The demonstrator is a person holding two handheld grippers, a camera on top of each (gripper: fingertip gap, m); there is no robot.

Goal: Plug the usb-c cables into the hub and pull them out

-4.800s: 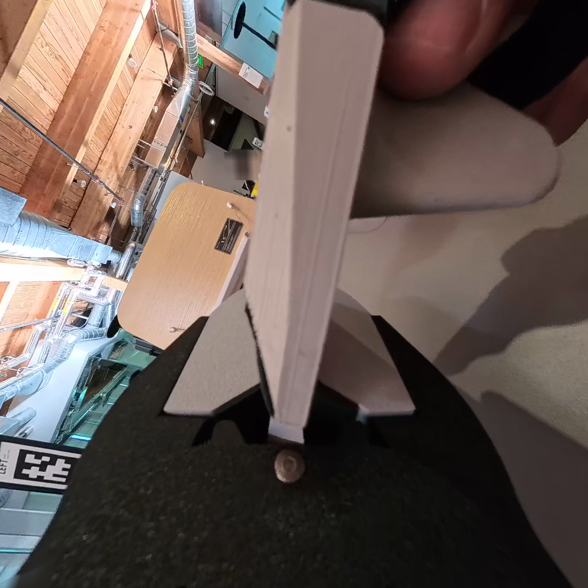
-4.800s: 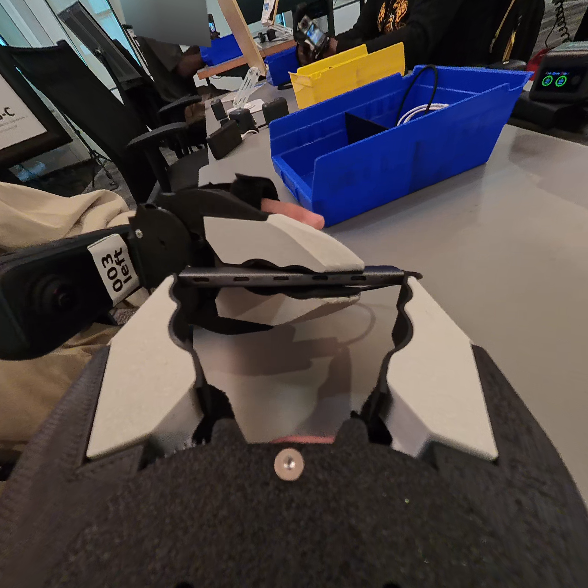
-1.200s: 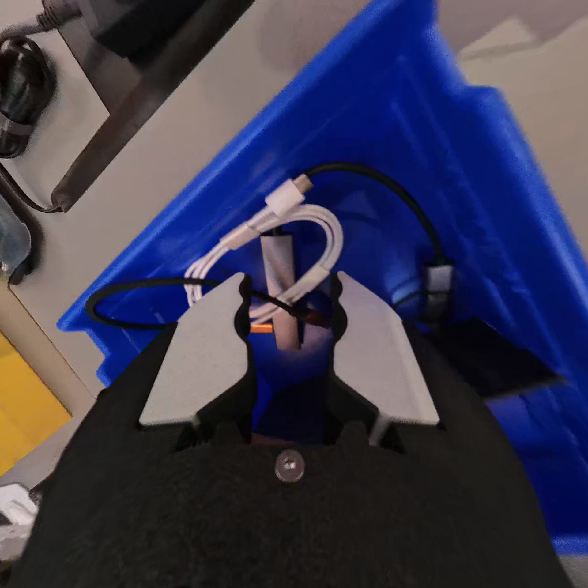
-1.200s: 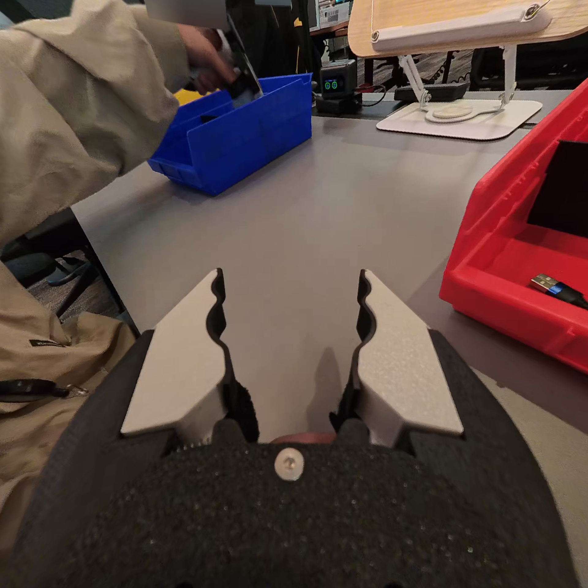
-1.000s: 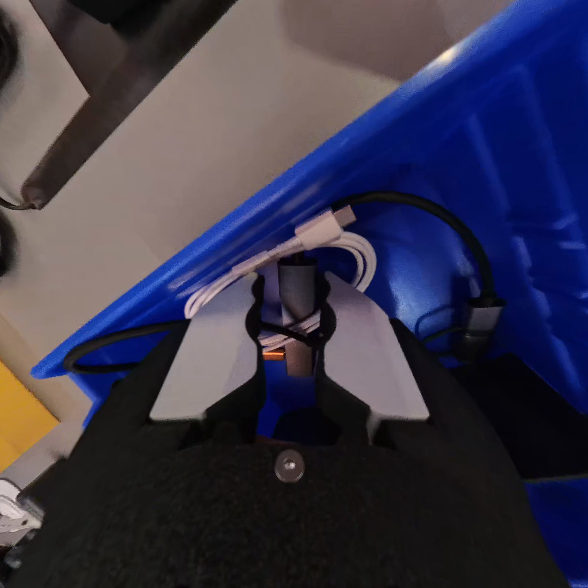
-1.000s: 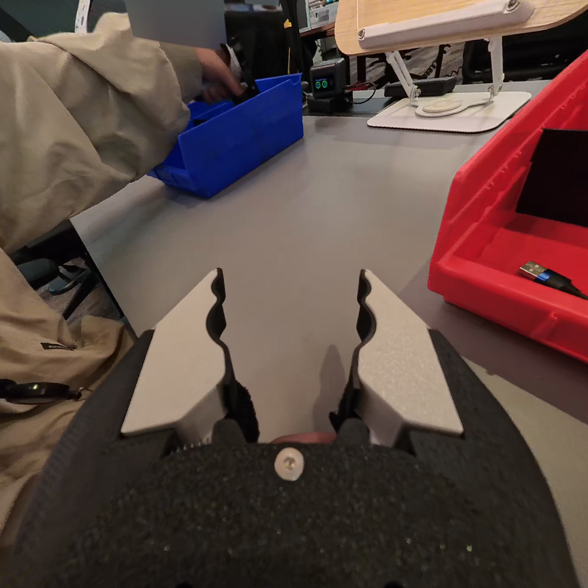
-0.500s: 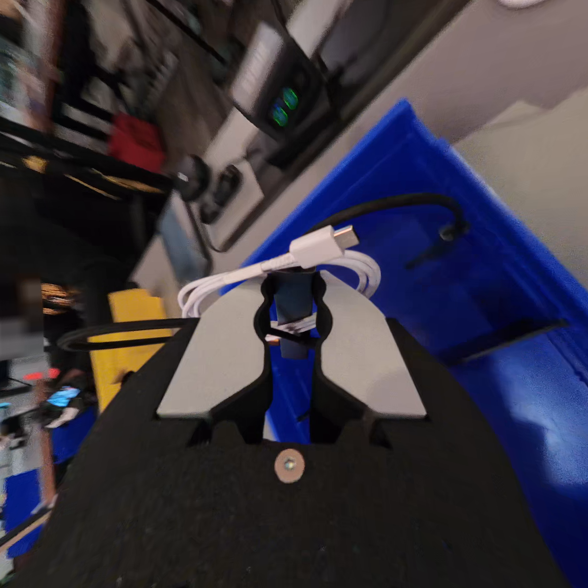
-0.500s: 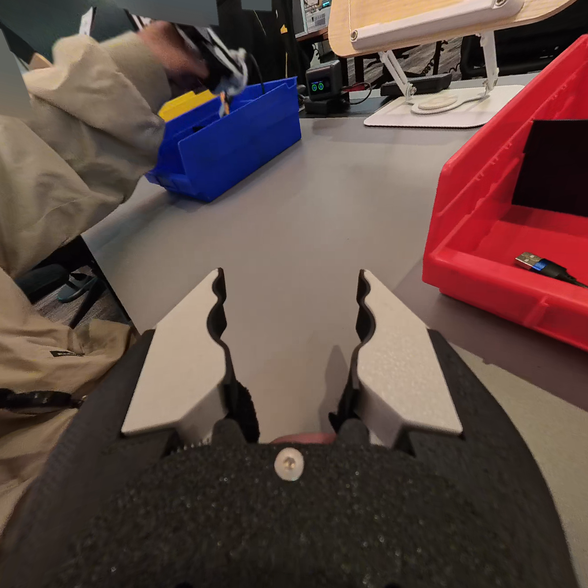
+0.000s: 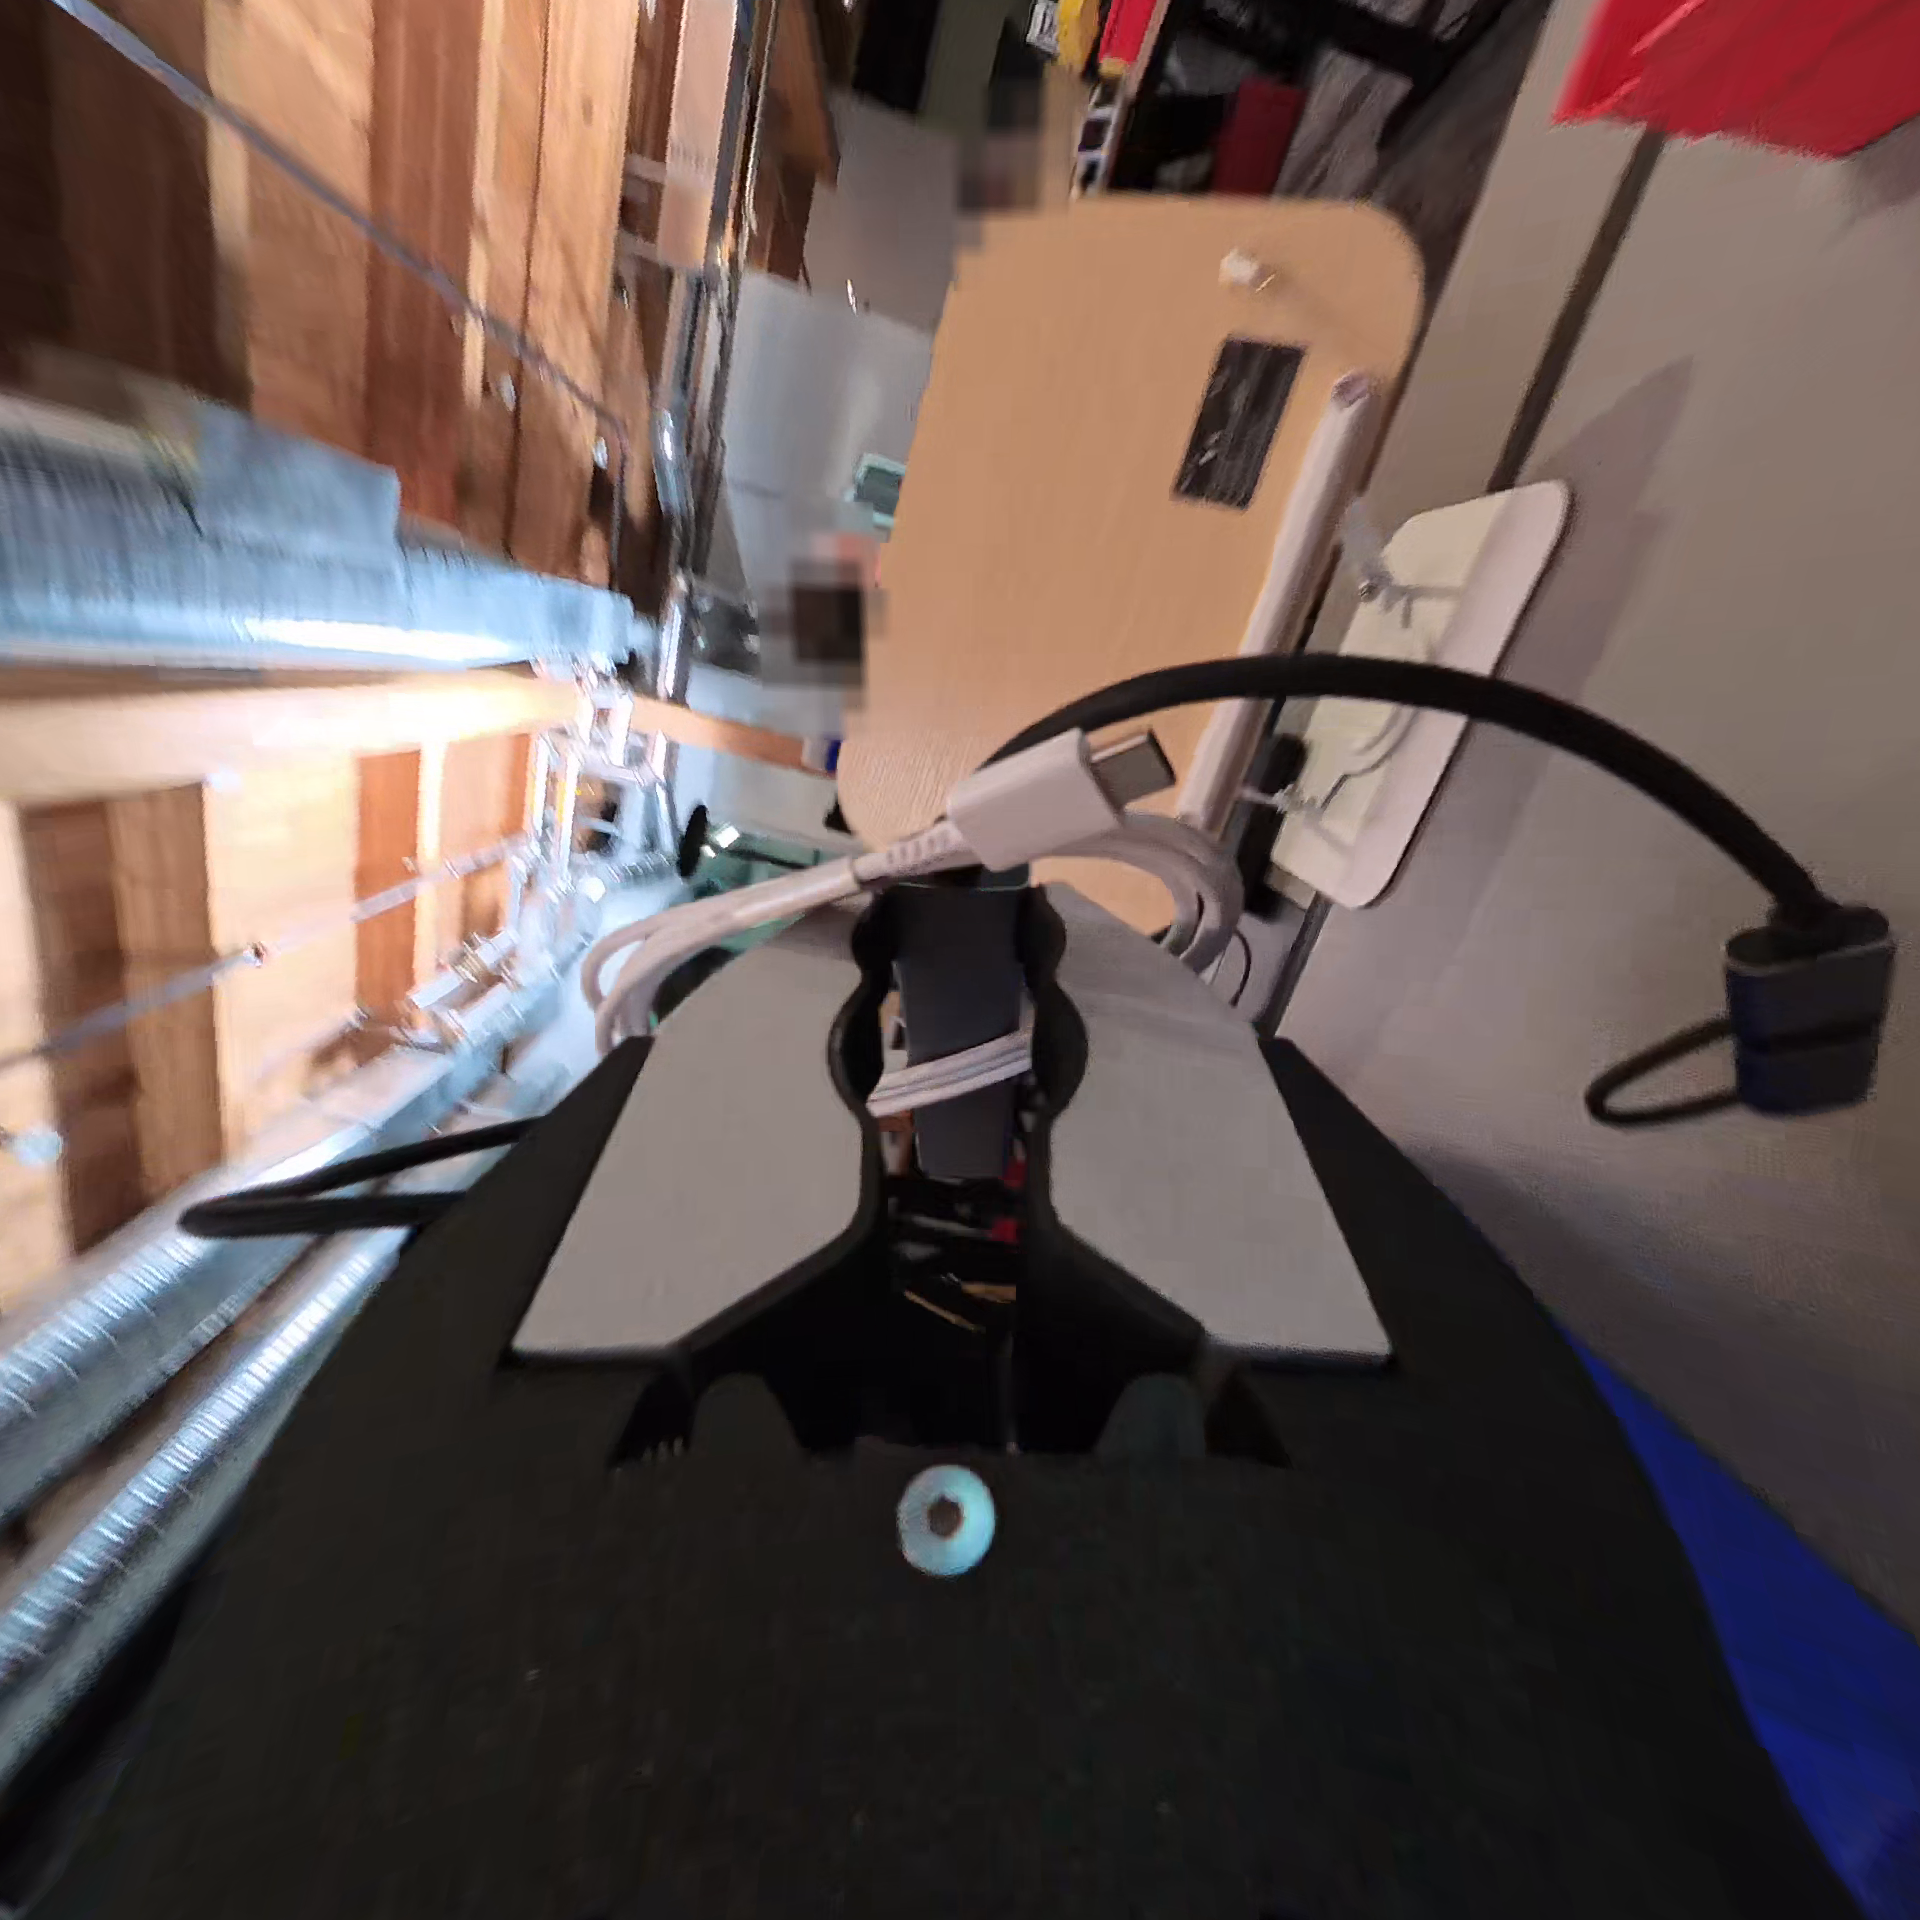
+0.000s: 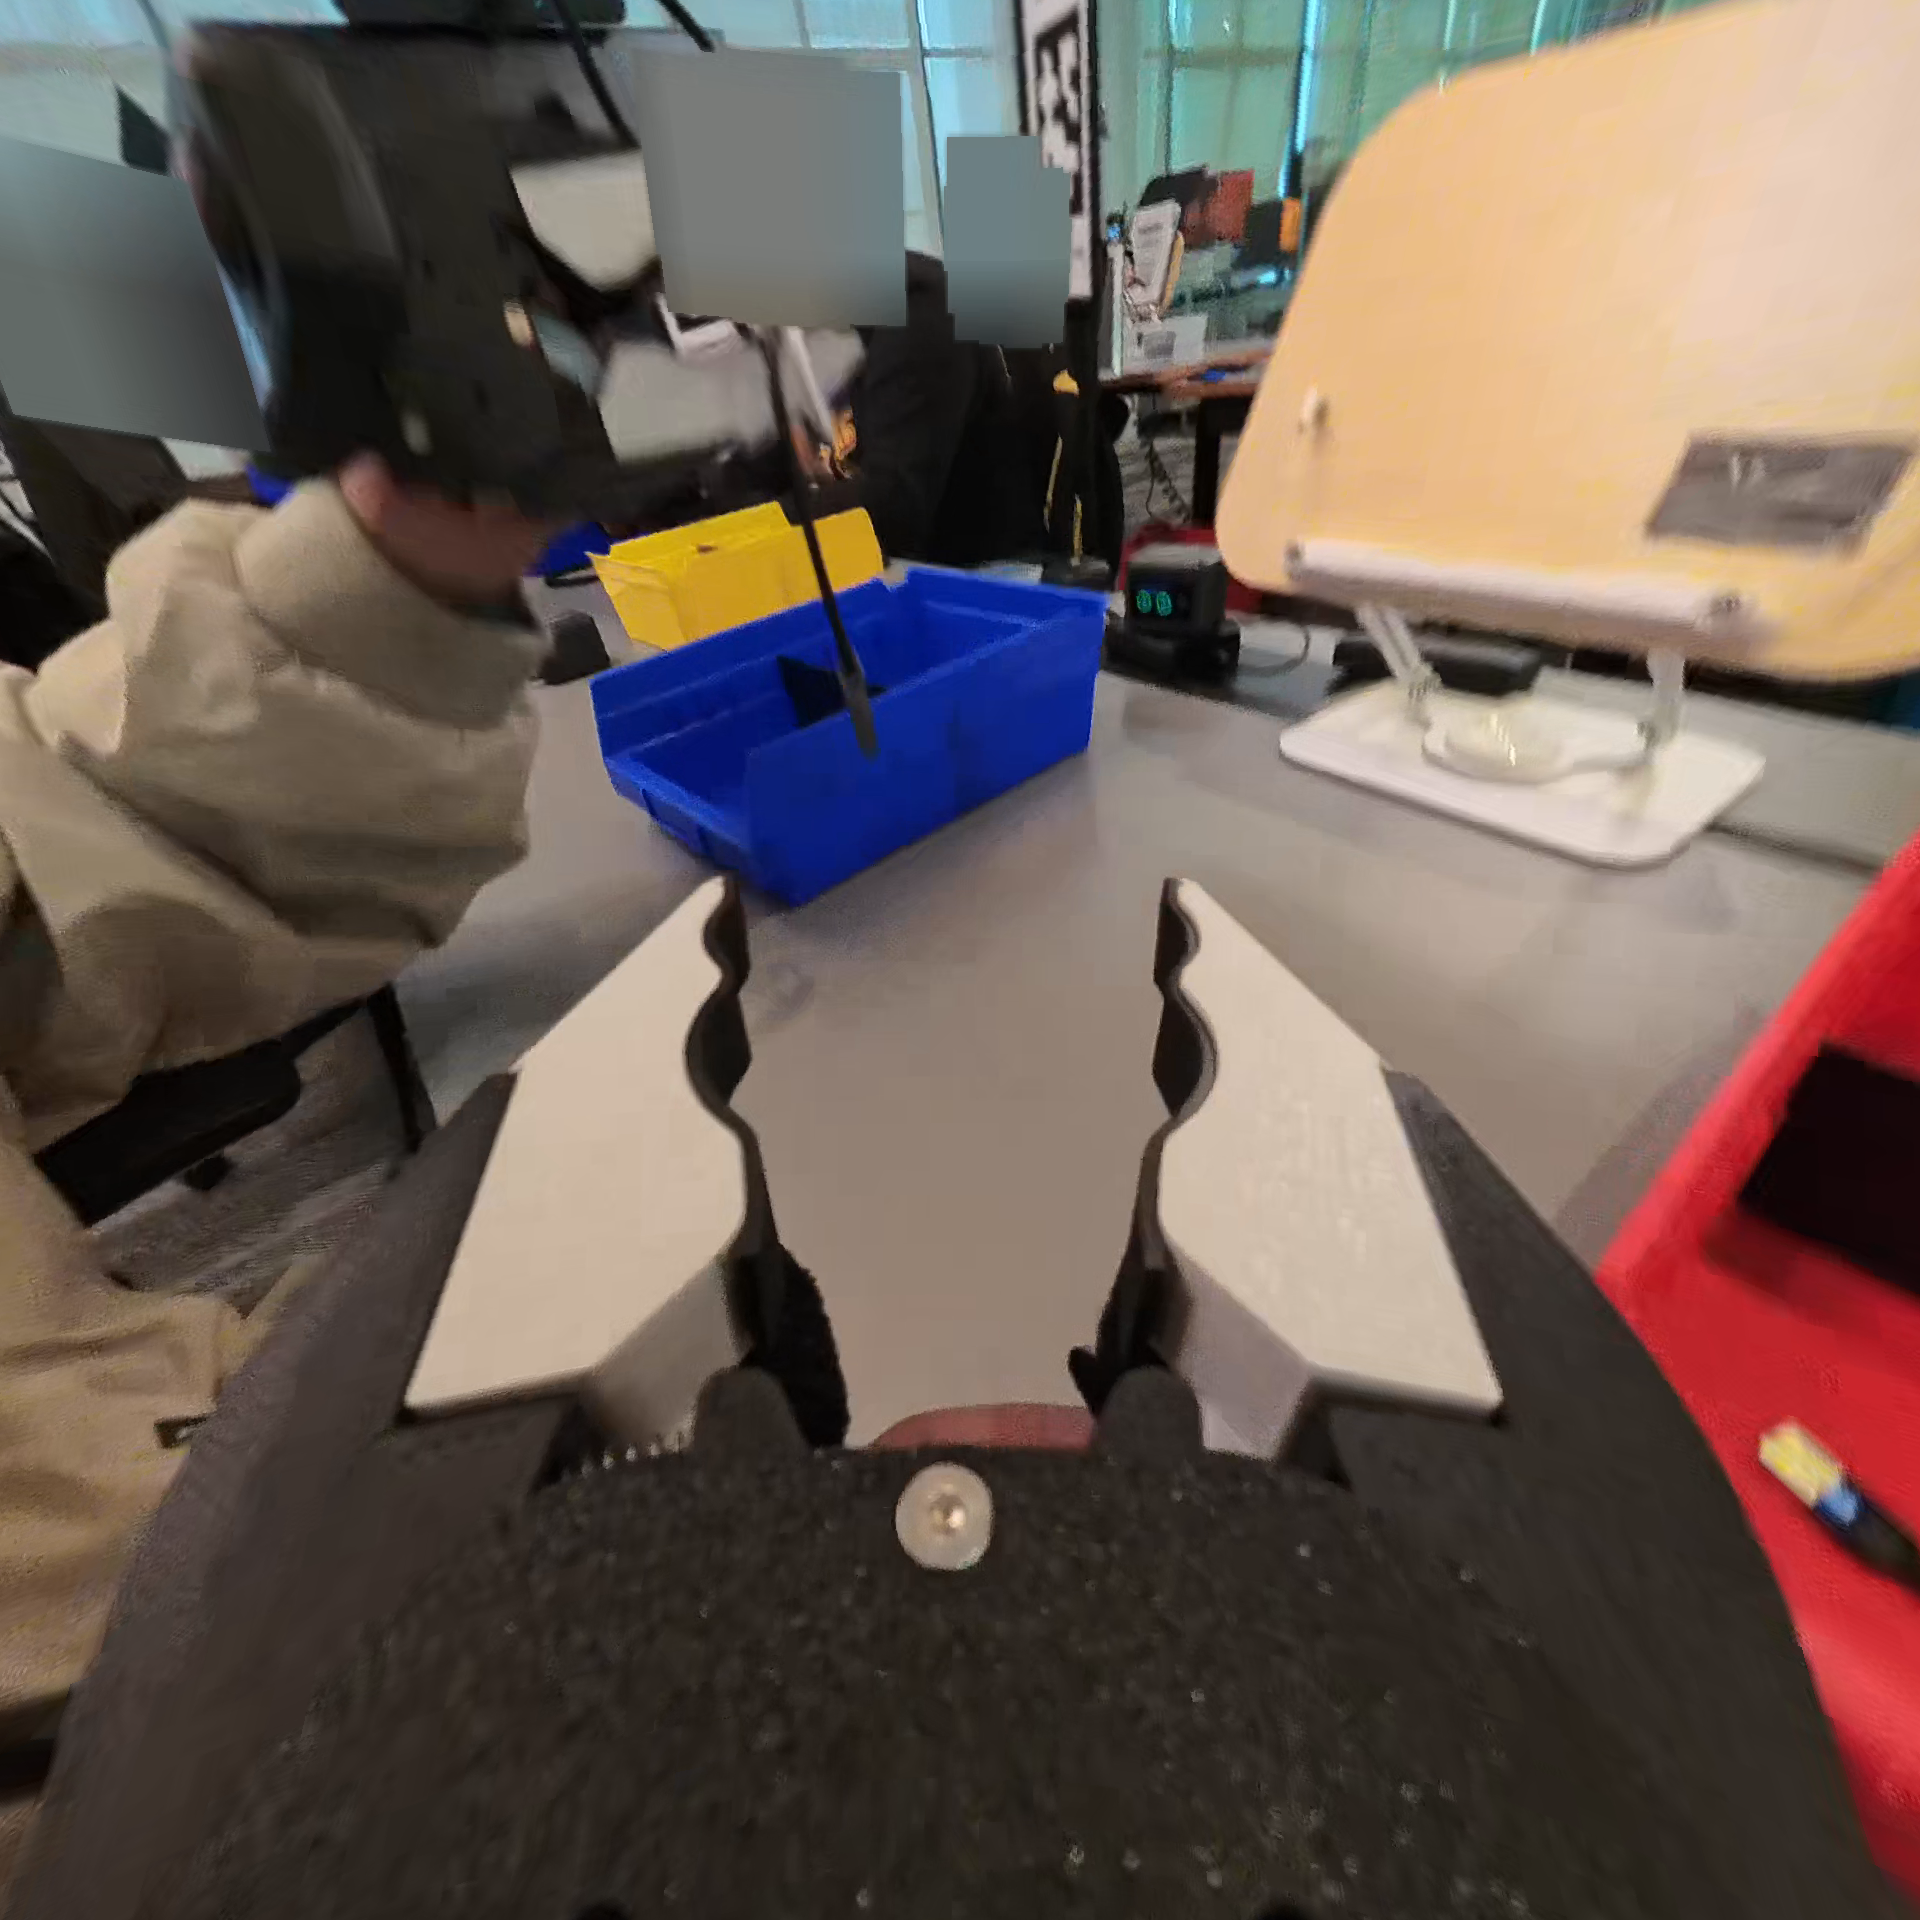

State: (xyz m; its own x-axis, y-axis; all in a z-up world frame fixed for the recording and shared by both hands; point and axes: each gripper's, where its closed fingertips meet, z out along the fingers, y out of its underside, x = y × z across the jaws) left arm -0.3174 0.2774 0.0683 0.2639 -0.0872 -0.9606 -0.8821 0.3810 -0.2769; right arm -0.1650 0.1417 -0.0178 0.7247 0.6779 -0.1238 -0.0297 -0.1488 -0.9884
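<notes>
Left claw: the left claw [image 9: 951, 997] is clamped on the dark grey hub [image 9: 956, 1029], carried high above the bench [image 10: 1039, 935] with a white cable [image 9: 1039, 821] pinched in alongside it.
Right claw: the right claw [image 10: 945, 997] stands spread wide with nothing between its jaws, low over the bench's near edge.
Where the hub is: up in the air in the left claw, edge-on to the camera; the blue bin [image 10: 862, 717] sits at the far left of the bench.
Step in hand: looks like bringing the hub across for a plug-in, nothing mated yet.
How to do it well: set the hub flat with its port edge facing the right claw; free the white loops first, or they'll likely snag.
Plug: the white USB-C plug [image 9: 1060, 790] pokes out past the claw tips, bare metal tongue, smooth moulded shell, ribbed strain relief.
Black lead: the black lead [image 9: 1455, 717] arcs stiffly to the right and ends in a boxy dark connector [image 9: 1808, 1018], dangling free.
Hub body: slim, flat, matte metal by the look, likely to twist if held loosely.
Red bin: the red bin [image 10: 1787, 1195] on the near right holds a USB-A plug [image 10: 1813, 1481].
</notes>
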